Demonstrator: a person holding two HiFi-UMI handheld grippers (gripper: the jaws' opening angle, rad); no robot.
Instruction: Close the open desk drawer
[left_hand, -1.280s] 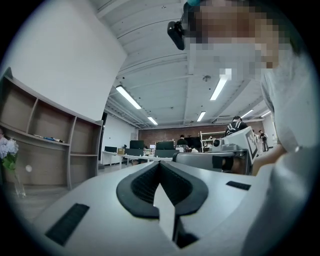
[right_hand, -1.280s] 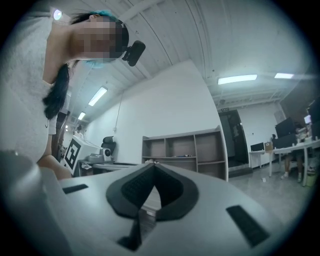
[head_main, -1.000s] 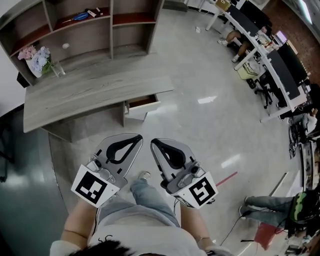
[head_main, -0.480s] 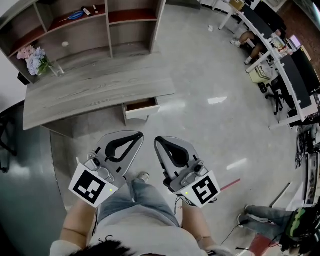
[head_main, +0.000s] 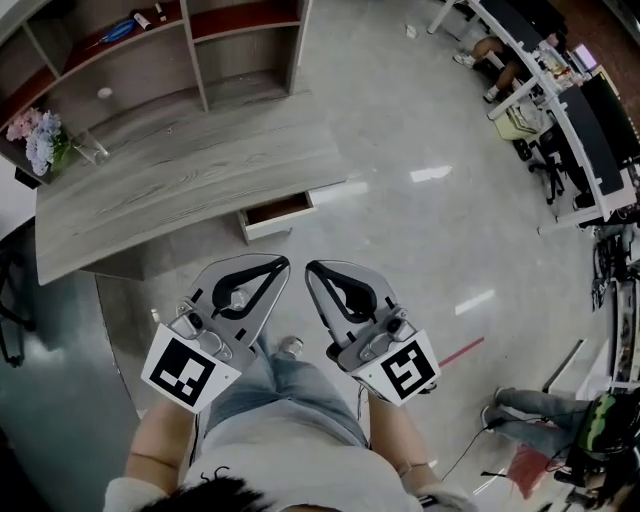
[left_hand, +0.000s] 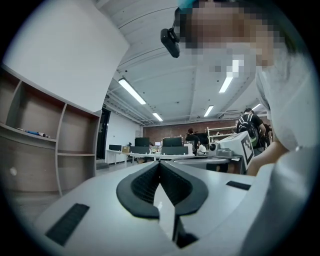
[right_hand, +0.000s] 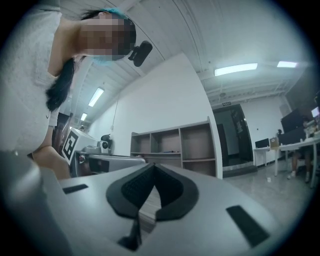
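Both sets of jaws are pressed together on nothing, the left gripper (head_main: 273, 264) and right gripper (head_main: 311, 268) side by side. Ahead of them, well apart, the drawer (head_main: 278, 212) stands pulled out from under the desk (head_main: 180, 175) near its right end, its front panel lying crosswise to me. That panel sits almost straight beyond my left tips, so I judge that gripper the nearer for a push straight away from me.

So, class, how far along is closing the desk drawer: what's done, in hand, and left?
Done: nothing; the drawer juts open from the desk. In hand: the left gripper and right gripper, both shut and empty, are held low, well short of it. Left: reach the drawer and push it in.
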